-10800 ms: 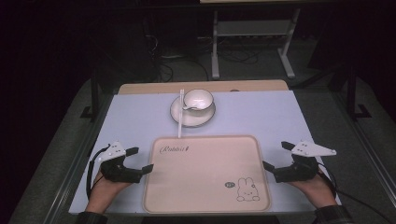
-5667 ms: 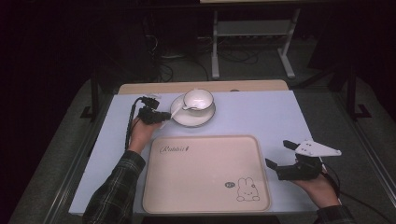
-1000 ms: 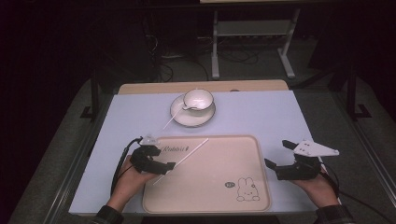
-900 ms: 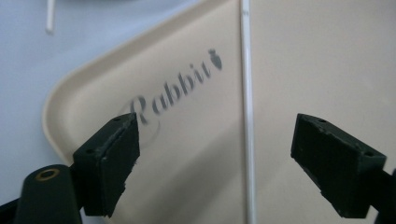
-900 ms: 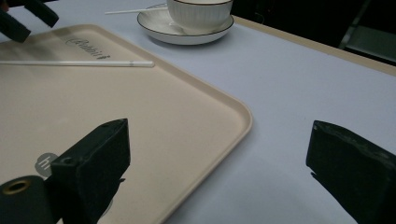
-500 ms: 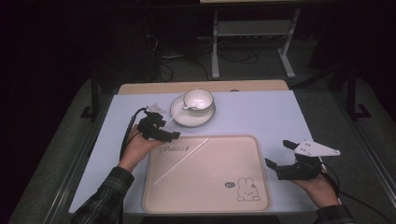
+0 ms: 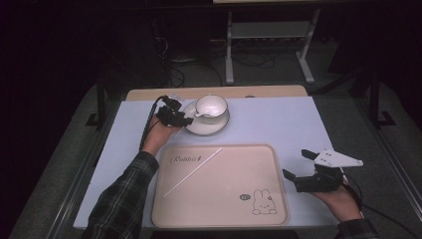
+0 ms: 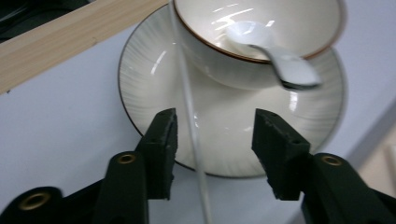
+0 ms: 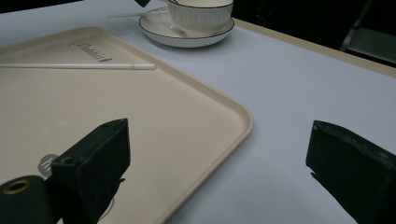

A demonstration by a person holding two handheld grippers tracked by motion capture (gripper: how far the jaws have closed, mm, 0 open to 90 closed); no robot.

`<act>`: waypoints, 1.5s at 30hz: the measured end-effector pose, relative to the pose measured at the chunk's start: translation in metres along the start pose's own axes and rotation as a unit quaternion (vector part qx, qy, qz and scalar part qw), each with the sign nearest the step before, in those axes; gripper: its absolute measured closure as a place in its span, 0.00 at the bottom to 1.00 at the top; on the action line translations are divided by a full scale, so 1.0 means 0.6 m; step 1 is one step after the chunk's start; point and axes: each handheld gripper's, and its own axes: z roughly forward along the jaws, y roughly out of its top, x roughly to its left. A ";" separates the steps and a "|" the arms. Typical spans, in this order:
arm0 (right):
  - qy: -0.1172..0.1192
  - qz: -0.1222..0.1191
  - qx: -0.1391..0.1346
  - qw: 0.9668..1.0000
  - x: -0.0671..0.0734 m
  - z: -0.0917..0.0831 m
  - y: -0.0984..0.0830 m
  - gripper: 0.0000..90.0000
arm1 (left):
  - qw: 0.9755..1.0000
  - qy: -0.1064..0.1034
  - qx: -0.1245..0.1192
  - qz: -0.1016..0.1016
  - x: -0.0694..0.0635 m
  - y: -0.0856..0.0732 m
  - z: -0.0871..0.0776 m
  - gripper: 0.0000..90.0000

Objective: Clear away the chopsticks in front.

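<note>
1. Two tools in play. Left tool (image 7: 185,119) is at the saucer's (image 7: 221,127) left rim, at the far side of the worktop (image 7: 278,119).
2. Left jaws have just been closing and now stand half apart. A thin white stick (image 8: 191,130) runs between them over the saucer, close to one pad; pads not pressing on it as far as the left gripper view shows.
3. Cup (image 7: 210,105) sits on the saucer, white spoon (image 8: 275,56) in it, handle out over the rim.
4. Second white stick (image 7: 193,171) lies diagonally on the beige tray (image 7: 278,209), near the "Rabbit" print, well clear of both tools.
5. Right tool (image 7: 298,167) sits just off the tray's right edge, jaws wide, nothing between them.
6. Tray is at the near side of the worktop; the saucer is just beyond its far-left corner.
</note>
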 end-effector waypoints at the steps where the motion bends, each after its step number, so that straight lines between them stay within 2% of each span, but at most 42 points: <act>1: 0.000 0.000 0.000 1.000 0.000 0.000 0.000 0.06 | 1.000 0.000 0.001 -0.004 0.005 0.003 0.013 0.61; 8: 0.000 0.003 -0.003 1.000 -0.003 -0.003 -0.001 0.06 | 1.000 -0.002 0.014 -0.012 0.012 0.007 0.045 0.72; 12: 0.000 0.003 -0.005 1.000 -0.003 -0.004 -0.001 0.06 | 0.999 0.009 0.035 -0.003 0.012 0.002 0.065 0.80; 15: 0.000 0.003 -0.005 1.000 -0.004 -0.005 -0.002 0.06 | 0.999 0.011 0.037 -0.011 0.013 -0.001 0.071 0.84; 16: 0.000 0.003 -0.005 1.000 -0.004 -0.004 -0.002 0.06 | 0.999 0.013 0.039 -0.010 0.014 -0.001 0.071 0.91; 21: 0.001 0.002 -0.006 1.000 -0.004 -0.005 -0.002 0.06 | 0.999 0.016 0.034 -0.025 0.018 -0.002 0.069 0.93; 25: 0.001 0.003 -0.006 1.000 -0.003 -0.005 -0.001 0.06 | 0.999 0.024 0.023 -0.036 0.025 0.002 0.055 0.94; 27: 0.001 0.002 -0.005 1.000 -0.003 -0.004 -0.002 0.06 | 0.999 0.020 0.016 -0.046 0.031 0.003 0.045 0.94; 30: 0.001 0.002 -0.006 1.000 -0.003 -0.004 -0.001 0.06 | 0.998 0.024 0.014 -0.050 0.038 0.003 0.026 0.94; 34: 0.000 0.002 -0.006 1.000 -0.003 -0.005 -0.001 0.06 | 0.998 0.018 0.009 -0.053 0.044 -0.001 -0.006 0.94; 39: -0.001 0.002 -0.008 1.000 -0.003 -0.005 -0.001 0.06 | 0.998 0.020 0.008 -0.067 0.046 -0.015 -0.049 0.94; 40: -0.001 0.002 -0.007 1.000 -0.002 -0.005 -0.001 0.06 | 0.997 0.019 0.013 -0.072 0.045 -0.023 -0.066 0.94; 41: -0.001 0.002 -0.007 1.000 -0.002 -0.005 -0.001 0.06 | 0.997 0.019 0.013 -0.072 0.045 -0.023 -0.066 0.94; 45: -0.002 0.001 -0.007 1.000 -0.002 -0.005 -0.001 0.06 | 0.997 0.019 0.010 -0.076 0.040 -0.046 -0.097 0.94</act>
